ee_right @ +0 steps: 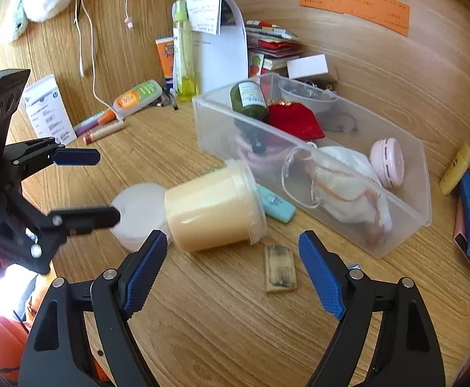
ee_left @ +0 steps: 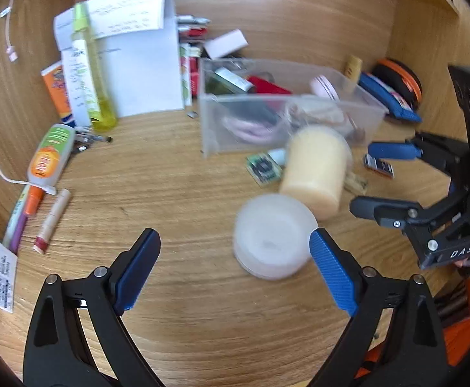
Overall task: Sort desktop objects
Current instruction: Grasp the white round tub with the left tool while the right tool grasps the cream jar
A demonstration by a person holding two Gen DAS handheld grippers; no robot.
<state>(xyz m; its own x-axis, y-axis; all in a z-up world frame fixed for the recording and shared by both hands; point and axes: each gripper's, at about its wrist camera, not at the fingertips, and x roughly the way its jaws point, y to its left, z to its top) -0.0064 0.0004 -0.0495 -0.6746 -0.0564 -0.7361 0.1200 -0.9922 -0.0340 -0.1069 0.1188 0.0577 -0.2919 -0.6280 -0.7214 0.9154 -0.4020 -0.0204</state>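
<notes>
Both the left gripper [ee_left: 235, 264] and right gripper [ee_right: 231, 267] gape empty, flanking the toppled cream plastic tub [ee_right: 214, 208], probably to right it.

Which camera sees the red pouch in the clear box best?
The right wrist view: the red pouch shows whole and sharp inside the box. The left wrist view shows only a blurry red strip behind the box wall.

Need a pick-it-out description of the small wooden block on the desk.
Start at the clear plastic bin on the wooden desk. In front of it a cream jar lies on its side; beside the jar's wide end sits the wooden block, flat, rectangular and dark-smudged, unlike the smooth teal eraser-like piece behind.
</notes>
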